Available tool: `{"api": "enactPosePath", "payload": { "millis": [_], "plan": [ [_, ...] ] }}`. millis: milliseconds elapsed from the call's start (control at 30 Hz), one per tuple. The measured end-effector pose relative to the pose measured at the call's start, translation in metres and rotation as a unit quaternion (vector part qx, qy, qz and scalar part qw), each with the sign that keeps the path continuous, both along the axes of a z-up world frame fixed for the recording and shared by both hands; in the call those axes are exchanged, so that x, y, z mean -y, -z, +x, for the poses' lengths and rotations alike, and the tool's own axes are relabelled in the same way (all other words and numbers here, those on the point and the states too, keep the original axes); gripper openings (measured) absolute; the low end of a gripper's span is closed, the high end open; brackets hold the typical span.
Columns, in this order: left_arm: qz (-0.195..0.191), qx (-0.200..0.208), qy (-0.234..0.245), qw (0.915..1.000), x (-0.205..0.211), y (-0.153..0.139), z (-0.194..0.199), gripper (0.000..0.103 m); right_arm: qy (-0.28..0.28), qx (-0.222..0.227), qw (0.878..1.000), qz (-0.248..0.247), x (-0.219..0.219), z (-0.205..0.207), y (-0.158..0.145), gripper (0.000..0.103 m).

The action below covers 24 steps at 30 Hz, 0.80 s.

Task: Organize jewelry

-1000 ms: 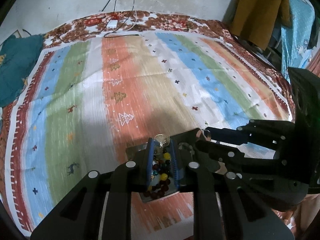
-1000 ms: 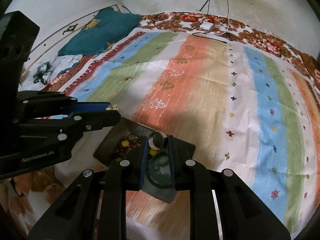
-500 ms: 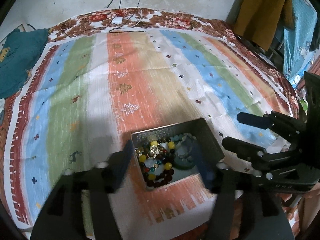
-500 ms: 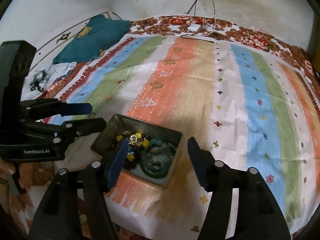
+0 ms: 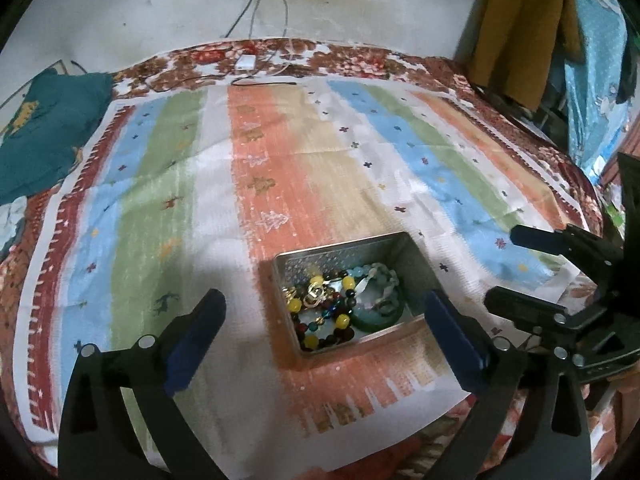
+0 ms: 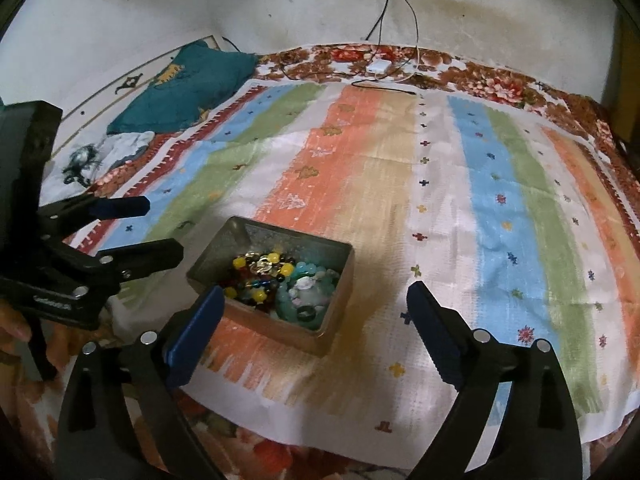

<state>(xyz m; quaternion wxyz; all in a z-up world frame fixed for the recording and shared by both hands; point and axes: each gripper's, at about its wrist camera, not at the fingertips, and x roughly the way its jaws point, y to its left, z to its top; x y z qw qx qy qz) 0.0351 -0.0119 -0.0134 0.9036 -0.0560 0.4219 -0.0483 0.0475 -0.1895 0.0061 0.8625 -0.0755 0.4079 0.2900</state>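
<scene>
Since both pairs of tongs are opening wide with nothing between them, the metal box (image 5: 416,268) sits free on the striped bed cover (image 5: 160,200). Left tongs (image 5: 324,316) straddle the box; right tongs (image 6: 312,308) hang just beside its near corner. Inside it, loose bead strings (image 5: 320,312) look light, slippery and tangle-prone; the green bangle (image 5: 376,314) seems stiff, best pinched across its rim.

Both grippers have let go: left gripper (image 5: 324,320) and right gripper (image 6: 314,316) jaws are opening wide, drawn back from the jewelry tin (image 5: 416,256).
</scene>
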Motion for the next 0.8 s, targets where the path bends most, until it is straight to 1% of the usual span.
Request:
{"api": "enactPosePath", "payload": {
  "millis": [100,200,300,367,533,700,800],
  "plan": [
    [0.0,-0.002,-0.004,1.0,0.001,0.004,-0.005,0.097,-0.006,0.004,1.0,0.006,0.001,-0.007,-0.002,0.093],
    [-0.004,0.005,0.002,1.0,0.002,0.004,-0.01,0.097,-0.01,0.01,1.0,0.012,0.002,-0.012,-0.005,0.093],
    [0.004,0.029,0.01,0.9995,0.008,-0.001,-0.017,0.097,-0.008,0.018,1.0,0.006,0.003,-0.018,-0.005,0.093],
    [0.017,0.041,0.009,0.999,0.011,-0.003,-0.02,0.097,-0.008,0.018,1.0,0.009,0.004,-0.021,-0.006,0.093],
    [0.028,0.055,0.001,0.9981,0.014,-0.006,-0.026,0.097,-0.004,0.019,1.0,0.023,0.008,-0.024,-0.007,0.093],
    [0.024,0.053,-0.012,0.9982,0.011,-0.005,-0.028,0.097,-0.004,0.02,0.999,0.028,0.01,-0.026,-0.007,0.093],
    [0.028,0.052,-0.013,0.9982,0.013,-0.004,-0.029,0.097,-0.004,0.02,0.999,0.03,0.011,-0.026,-0.007,0.093]
  ]
}}
